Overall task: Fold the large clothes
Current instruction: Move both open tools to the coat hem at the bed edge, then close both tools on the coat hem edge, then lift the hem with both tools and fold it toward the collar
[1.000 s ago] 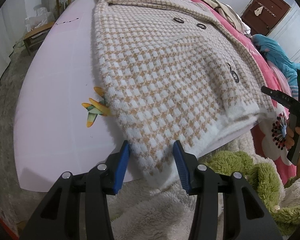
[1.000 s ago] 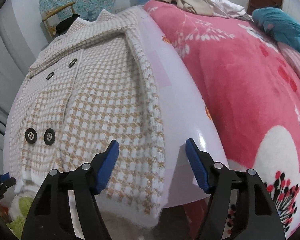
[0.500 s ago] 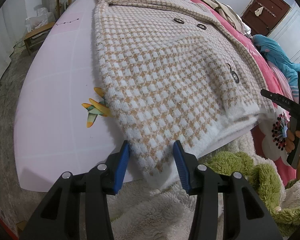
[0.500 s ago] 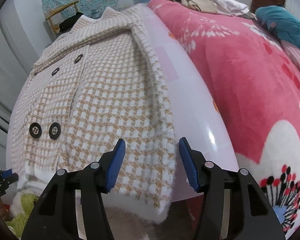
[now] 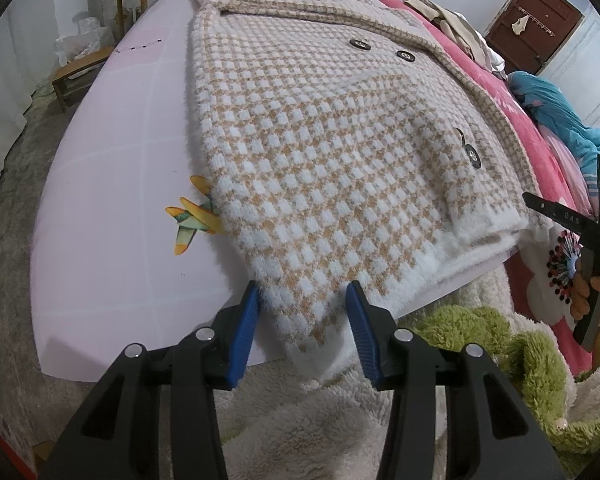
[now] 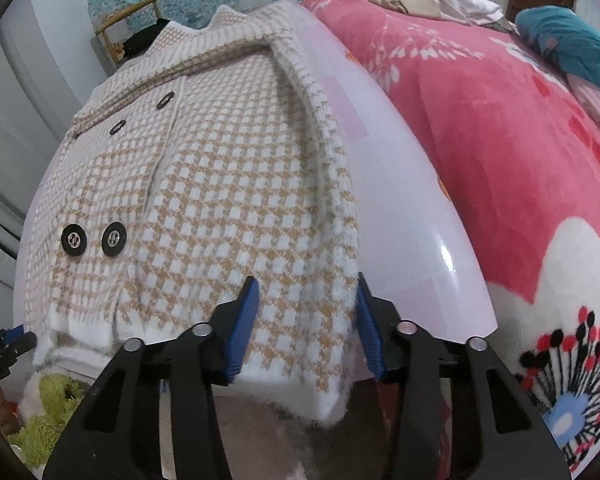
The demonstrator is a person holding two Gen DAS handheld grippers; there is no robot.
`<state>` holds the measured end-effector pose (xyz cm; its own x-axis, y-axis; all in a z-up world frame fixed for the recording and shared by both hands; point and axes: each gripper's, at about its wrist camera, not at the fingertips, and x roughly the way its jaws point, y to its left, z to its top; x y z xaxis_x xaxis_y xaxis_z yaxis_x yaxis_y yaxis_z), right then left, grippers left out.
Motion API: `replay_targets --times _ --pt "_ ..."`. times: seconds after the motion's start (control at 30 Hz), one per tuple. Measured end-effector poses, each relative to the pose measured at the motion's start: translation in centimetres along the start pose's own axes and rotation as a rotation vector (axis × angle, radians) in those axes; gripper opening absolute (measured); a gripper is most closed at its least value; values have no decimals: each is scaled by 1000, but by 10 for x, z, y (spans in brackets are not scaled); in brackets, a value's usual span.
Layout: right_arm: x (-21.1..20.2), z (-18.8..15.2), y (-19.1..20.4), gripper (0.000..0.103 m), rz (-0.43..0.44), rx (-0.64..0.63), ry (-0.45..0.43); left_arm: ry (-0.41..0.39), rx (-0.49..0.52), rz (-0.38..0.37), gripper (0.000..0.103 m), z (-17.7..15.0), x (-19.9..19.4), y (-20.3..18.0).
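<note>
Both grippers — left [image 5: 302, 312], right [image 6: 306, 308] — are closing (partway) around the checked coat's [image 5: 320, 152] hem.

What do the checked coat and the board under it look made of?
Checked coat: fuzzy knit, probably wool or acrylic, matte, fibres fraying at the white hem. Board: hard, smooth, glossy pale pink, likely plastic or laminate; it shows a bright glare spot.

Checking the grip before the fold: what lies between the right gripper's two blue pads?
In the right wrist view, the checked coat's white-edged hem corner lies inside the closing right gripper.
</note>
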<state>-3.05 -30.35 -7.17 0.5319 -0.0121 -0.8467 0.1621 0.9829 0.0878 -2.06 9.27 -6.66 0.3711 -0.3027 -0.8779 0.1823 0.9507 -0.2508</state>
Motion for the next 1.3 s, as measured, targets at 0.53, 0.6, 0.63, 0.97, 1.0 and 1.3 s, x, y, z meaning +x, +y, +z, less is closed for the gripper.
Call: replay_targets --times 0.53,0.6,0.63,0.97,1.0,1.3 --pt "-64 0 -15 4 69 60 -171 -199 54 29 7 2 -61 -14" --pt "-71 0 -14 4 81 52 -184 -208 51 25 7 2 -67 -13" --pt "-75 -1 -13 4 87 49 -189 -209 53 26 7 2 -71 -13" --pt "-93 -37 -11 4 108 51 -84 -145 42 34 7 -18 -94 0" --pt "-88 -39 -11 4 107 56 -68 -133 31 34 7 -20 -90 3" --pt "-85 -16 -12 5 183 119 -103 -175 10 -18 7 3 -90 10"
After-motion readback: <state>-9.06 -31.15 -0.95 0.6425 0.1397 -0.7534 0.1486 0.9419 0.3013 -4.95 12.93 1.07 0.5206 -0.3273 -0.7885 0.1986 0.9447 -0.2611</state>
